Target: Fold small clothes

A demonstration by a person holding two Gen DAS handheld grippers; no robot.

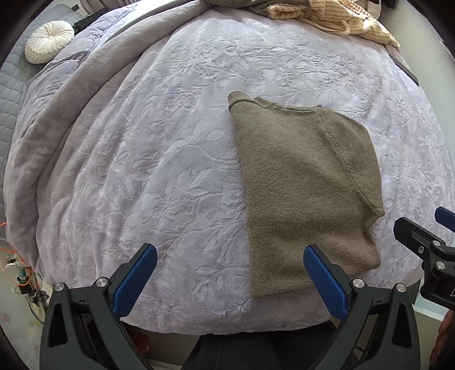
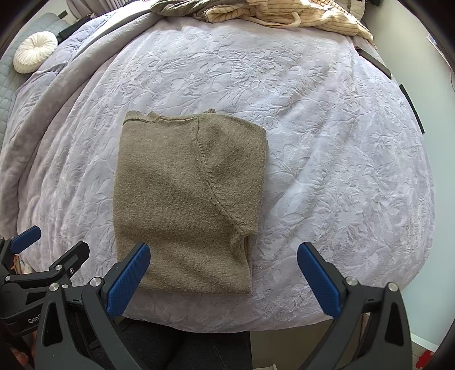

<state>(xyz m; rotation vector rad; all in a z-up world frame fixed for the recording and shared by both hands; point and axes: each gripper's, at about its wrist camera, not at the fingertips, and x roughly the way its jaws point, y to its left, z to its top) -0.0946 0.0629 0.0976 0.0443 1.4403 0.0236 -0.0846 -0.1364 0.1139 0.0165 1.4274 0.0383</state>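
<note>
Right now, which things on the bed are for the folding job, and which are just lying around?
For the job:
- folded olive-brown knitted sweater
- left tool, open
- right tool, open

Just lying about:
- round white pleated cushion
- cream striped garment, heaped at the far edge
- lilac embossed blanket

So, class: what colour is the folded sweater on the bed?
Olive-brown, plain knit sweater; the right wrist view shows it best.

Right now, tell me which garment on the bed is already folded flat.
The olive-brown knitted sweater, a neat rectangle on the lilac embossed blanket near both tools. The cream striped garment lies crumpled at the far edge.
</note>
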